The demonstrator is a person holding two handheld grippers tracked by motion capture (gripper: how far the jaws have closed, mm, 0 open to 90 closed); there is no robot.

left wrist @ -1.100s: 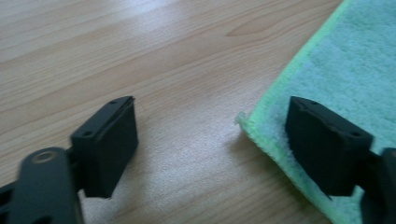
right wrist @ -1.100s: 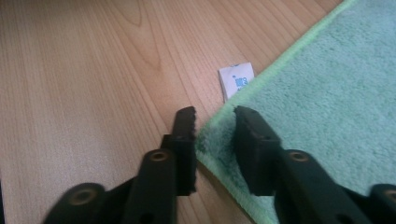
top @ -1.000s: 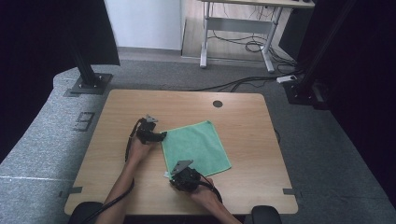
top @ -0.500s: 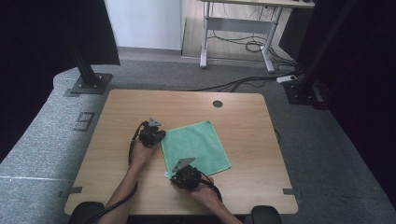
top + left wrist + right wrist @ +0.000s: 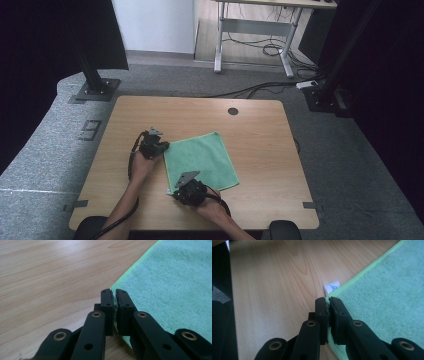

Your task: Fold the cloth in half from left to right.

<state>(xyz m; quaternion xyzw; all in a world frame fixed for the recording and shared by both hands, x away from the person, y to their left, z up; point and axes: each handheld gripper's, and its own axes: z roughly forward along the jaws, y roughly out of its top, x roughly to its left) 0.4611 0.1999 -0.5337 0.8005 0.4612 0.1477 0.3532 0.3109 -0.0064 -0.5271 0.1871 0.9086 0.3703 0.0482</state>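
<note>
The left gripper [image 5: 113,293] and right gripper [image 5: 327,301] each pinch one near-side corner of the flat green cloth [image 5: 200,160], presumably to fold it.

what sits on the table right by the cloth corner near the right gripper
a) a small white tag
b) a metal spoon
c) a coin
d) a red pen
a: in the right gripper view a small white tag with blue print pokes out from the edge of the green cloth, just beyond the tips of the right gripper, whose jaws are closed on that cloth edge.
</note>
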